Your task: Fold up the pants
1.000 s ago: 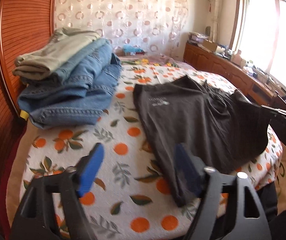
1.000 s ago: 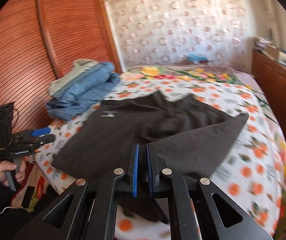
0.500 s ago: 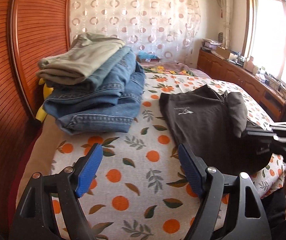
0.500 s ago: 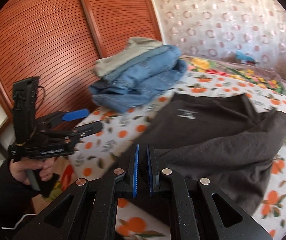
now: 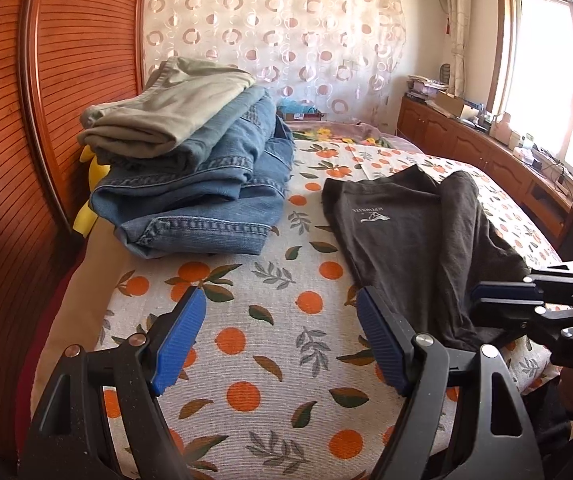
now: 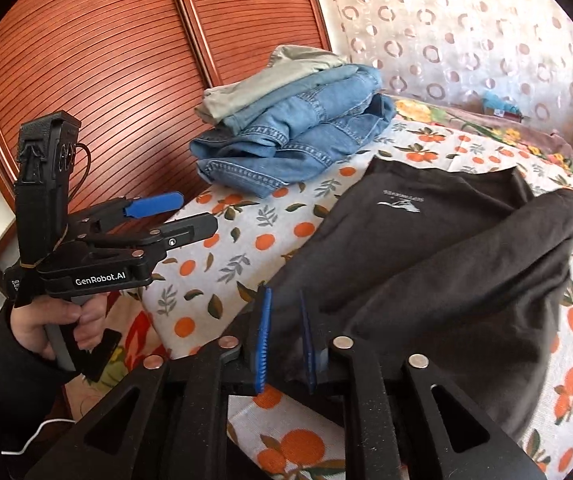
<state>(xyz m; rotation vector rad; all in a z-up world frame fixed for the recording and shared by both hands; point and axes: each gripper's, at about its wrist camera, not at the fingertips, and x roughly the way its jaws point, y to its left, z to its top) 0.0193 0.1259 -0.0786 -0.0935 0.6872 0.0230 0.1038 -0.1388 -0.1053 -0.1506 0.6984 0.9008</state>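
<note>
- Now, left wrist view: left gripper (image 5: 280, 338) fingers wide apart, nothing between, over bed (image 5: 246, 360). Dark pants (image 5: 418, 248) lie folded on bed, right of jeans pile (image 5: 198, 192).
- Right wrist view: right gripper (image 6: 284, 334) fingers opening, w/ pants' near edge between them. Cloth looks soft, light, floppy; better take it at corners.

Left claw (image 5: 280, 338): jaws stand wide apart, blue pads facing each other, nothing between them; it points forward and angles downward. In the right wrist view it appears at the left, gripped from below by the person's left hand (image 6: 52, 324), fingers wrapped around the handle, a dark sleeve at the wrist.

Right claw (image 6: 284, 334): jaws are opening, a narrow gap between the blue pads, dark cloth lying between them. It angles downward at the near right.
</note>
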